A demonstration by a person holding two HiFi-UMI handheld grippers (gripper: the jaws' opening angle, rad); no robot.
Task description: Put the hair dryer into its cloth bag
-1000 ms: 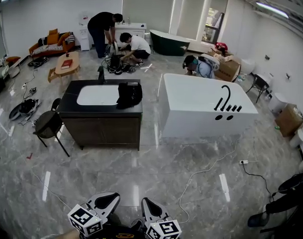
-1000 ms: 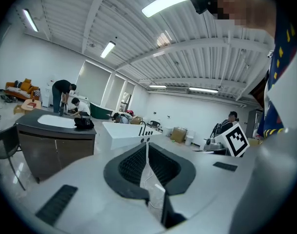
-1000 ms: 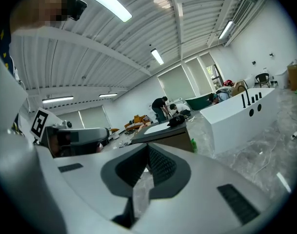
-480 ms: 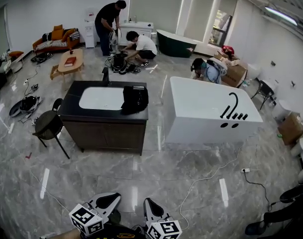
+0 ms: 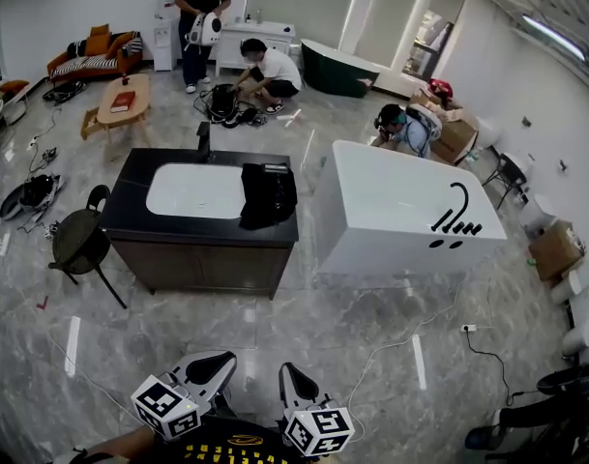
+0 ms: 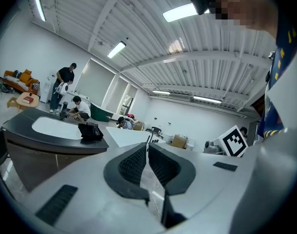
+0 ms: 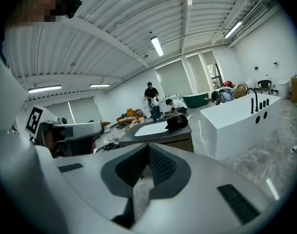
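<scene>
A black cloth bundle (image 5: 268, 193), bag and hair dryer not told apart, lies on the right end of a dark vanity counter (image 5: 130, 222) beside its white basin (image 5: 195, 189). It also shows small and far off as the black bundle (image 6: 91, 130) in the left gripper view and the black bundle (image 7: 177, 122) in the right gripper view. Both grippers are at the bottom of the head view, far from the counter. My left gripper (image 5: 213, 358) (image 6: 147, 146) is shut with nothing in it. My right gripper (image 5: 286, 369) (image 7: 148, 148) is likewise shut and empty.
A white bathtub (image 5: 400, 211) stands right of the counter. A dark chair (image 5: 79, 243) is at the counter's left. A white cable (image 5: 410, 332) runs across the marble floor. People (image 5: 265, 66) work at the back, and cardboard boxes (image 5: 555, 247) sit at the right.
The whole view has shifted toward the counter and bathtub, which look slightly nearer. Both grippers stay shut at the bottom of the frame. A person at the back has stood up holding a white object.
</scene>
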